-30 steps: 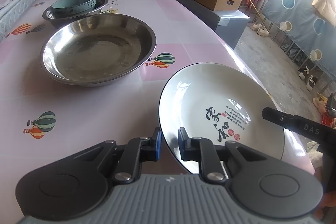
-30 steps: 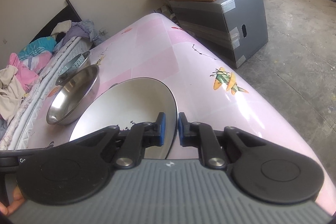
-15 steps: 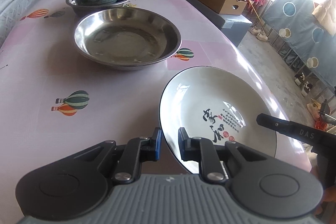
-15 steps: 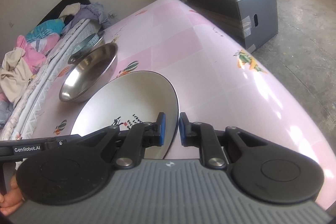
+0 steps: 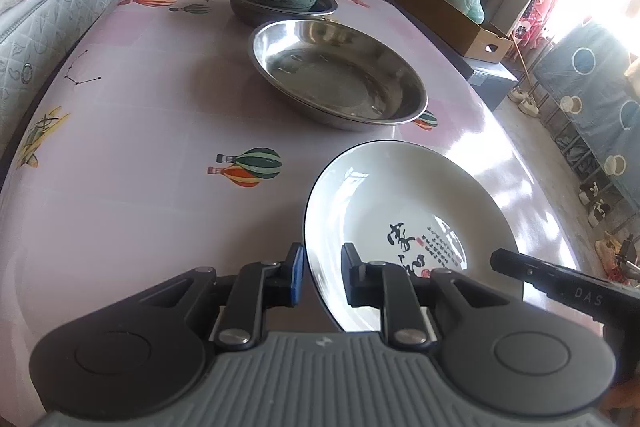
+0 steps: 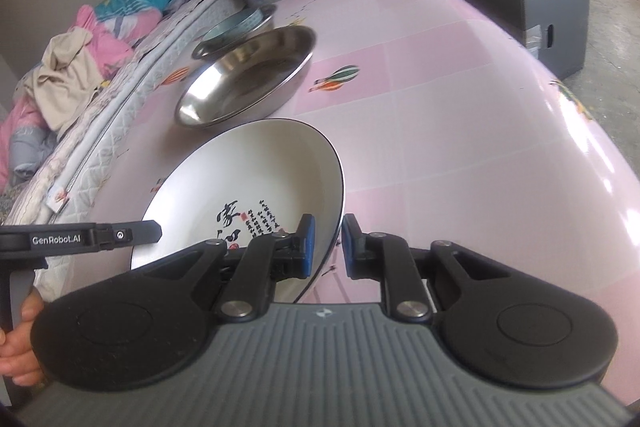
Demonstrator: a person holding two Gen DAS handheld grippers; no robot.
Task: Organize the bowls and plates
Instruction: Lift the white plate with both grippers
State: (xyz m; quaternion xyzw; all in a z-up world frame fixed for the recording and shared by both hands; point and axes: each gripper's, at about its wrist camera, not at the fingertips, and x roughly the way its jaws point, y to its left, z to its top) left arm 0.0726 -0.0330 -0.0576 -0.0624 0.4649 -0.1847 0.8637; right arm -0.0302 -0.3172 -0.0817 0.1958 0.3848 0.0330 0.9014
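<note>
Together, the left claw and the right claw each pinch opposite rims of the white plate, held tilted above the table near its front edge, just short of the steel basin.

The white plate loses its near rim behind the left gripper body, and in the right wrist view behind the right gripper. Its black calligraphy is too small to read — part sits behind a finger. The teal bowl is motion-blurred in the right wrist view, and the steel dish under it is largely covered. A hand is cut by the left edge — only fingers show.
</note>
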